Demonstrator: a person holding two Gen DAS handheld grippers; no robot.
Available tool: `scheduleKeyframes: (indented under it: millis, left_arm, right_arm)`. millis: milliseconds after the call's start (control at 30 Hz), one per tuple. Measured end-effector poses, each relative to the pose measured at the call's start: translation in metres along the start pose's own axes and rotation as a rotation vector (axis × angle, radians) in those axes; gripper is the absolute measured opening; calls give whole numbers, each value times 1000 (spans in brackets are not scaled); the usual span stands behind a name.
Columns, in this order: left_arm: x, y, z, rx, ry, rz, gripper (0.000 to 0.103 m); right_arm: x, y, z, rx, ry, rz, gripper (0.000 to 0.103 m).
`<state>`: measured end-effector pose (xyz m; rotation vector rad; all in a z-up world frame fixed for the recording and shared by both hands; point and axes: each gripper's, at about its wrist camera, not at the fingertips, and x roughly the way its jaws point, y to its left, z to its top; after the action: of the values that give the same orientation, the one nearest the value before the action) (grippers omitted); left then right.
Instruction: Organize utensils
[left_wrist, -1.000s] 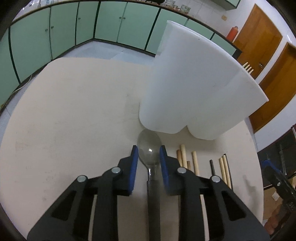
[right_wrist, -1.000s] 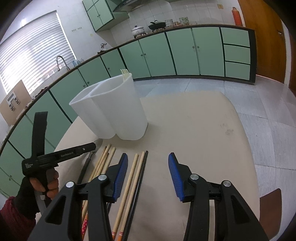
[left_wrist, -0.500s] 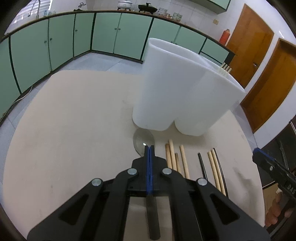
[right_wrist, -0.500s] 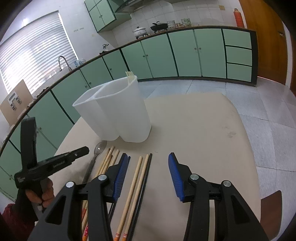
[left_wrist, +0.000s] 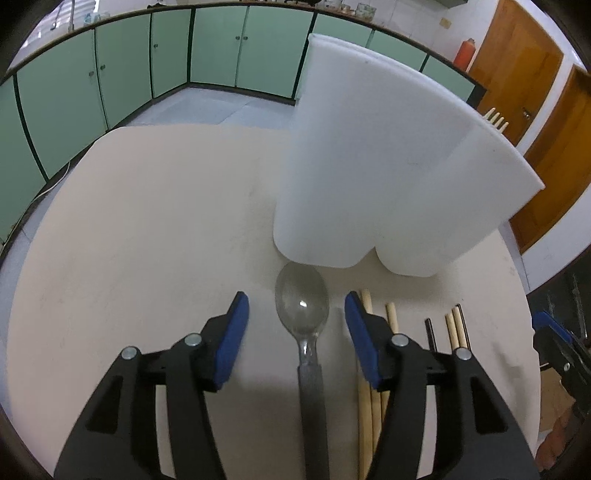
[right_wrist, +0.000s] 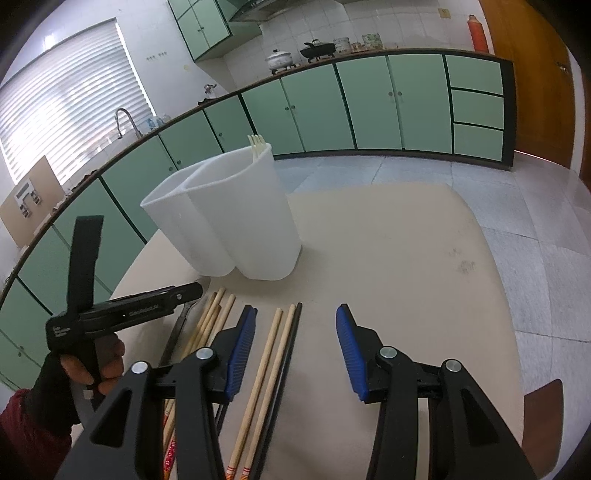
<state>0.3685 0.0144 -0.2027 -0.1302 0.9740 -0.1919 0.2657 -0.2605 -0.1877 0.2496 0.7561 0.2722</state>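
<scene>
The round table (left_wrist: 147, 221) has lots of bare room on its left side, out to the edge. The left gripper (left_wrist: 295, 317) is opening, and the spoon (left_wrist: 303, 306) lies between its jaws, touching neither, bowl just before the white holder (left_wrist: 388, 166). The right gripper (right_wrist: 295, 332) hangs half open over chopsticks (right_wrist: 273, 350), holding nothing.

Left gripper (left_wrist: 296, 321) angled steeply downward, its blue-padded jaws opening and standing apart on either side of a spoon's bowl without touching it. A hand (right_wrist: 94, 363) in a dark fingerless glove and red sleeve grips its black handle, seen from the right wrist view. Right gripper (right_wrist: 295, 349) tilted downward, its blue-padded jaws held partly apart and steady, nothing pressed between its pads
</scene>
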Motion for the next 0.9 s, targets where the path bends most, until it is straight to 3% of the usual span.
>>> scheduleKeyframes:
  millis: [67, 333, 433, 567, 733, 800, 833, 867, 900]
  left_arm:
    - [1, -2, 0, 7, -8, 15, 27]
    - [-8, -4, -7, 14, -21, -10, 22]
    - [-26, -4, -10, 17, -69, -28, 0]
    - [-37, -5, -16, 33, -81, -54, 0]
    - [-26, -8, -22, 18, -17, -60, 1]
    - [-23, -7, -24, 28, 5, -59, 18]
    - [-22, -8, -25, 29, 11, -55, 38]
    - [-22, -10, -26, 33, 9, -55, 44]
    - [-21, -12, -27, 40, 10, -54, 44]
  right_arm:
    - [1, 0, 0, 2, 1, -1, 45]
    - [2, -1, 0, 7, 0, -3, 45]
    - [2, -1, 0, 10, -2, -2, 45]
    - [2, 1, 0, 8, -3, 1, 45]
    - [1, 2, -3, -1, 0, 6, 45]
    - [0, 1, -2, -1, 2, 9, 45]
    - [0, 2, -2, -5, 2, 10, 45]
    - [-1, 2, -2, -8, 1, 9, 45]
    - [-1, 2, -2, -10, 0, 8, 45]
